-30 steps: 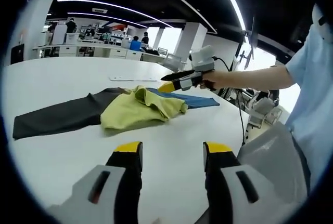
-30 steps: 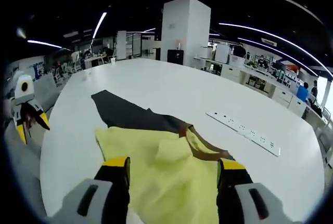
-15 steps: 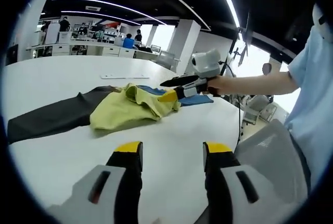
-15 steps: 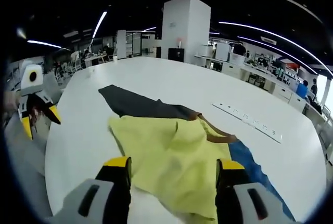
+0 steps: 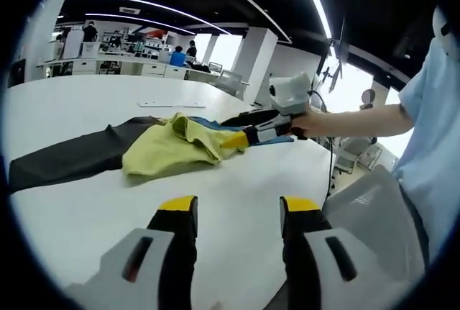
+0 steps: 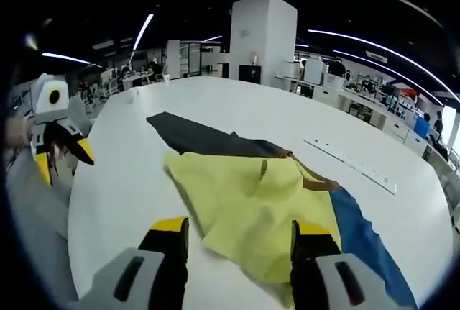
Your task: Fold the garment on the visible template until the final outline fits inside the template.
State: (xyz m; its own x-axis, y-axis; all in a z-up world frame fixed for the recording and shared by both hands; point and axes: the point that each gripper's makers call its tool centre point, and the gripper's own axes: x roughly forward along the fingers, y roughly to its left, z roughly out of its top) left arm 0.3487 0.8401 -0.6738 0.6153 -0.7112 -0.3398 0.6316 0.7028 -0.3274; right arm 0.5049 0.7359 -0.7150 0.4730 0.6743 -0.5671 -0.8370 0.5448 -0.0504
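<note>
A crumpled yellow garment point(image 5: 169, 148) point(image 6: 244, 195) lies on the white table, partly over a blue template sheet point(image 5: 282, 139) point(image 6: 366, 231). A dark grey cloth point(image 5: 72, 159) point(image 6: 201, 137) stretches away from under it. My right gripper point(image 6: 239, 227) is open, low at the garment's near edge, and a fold of yellow cloth reaches in between its jaws. It enters the left gripper view too, as the right gripper point(image 5: 241, 131), held by a hand. My left gripper point(image 5: 239, 209) point(image 6: 61, 148) is open over bare table, well short of the garment.
The white table point(image 5: 86, 216) is wide and round-edged. A white power strip point(image 6: 359, 166) point(image 5: 169, 105) lies beyond the clothes. A person in a light blue shirt point(image 5: 431, 144) stands at the right. Office desks and chairs fill the background.
The right gripper has come down and drawn back from above the garment to its near edge, uncovering the blue sheet in its view. The left gripper has barely moved.
</note>
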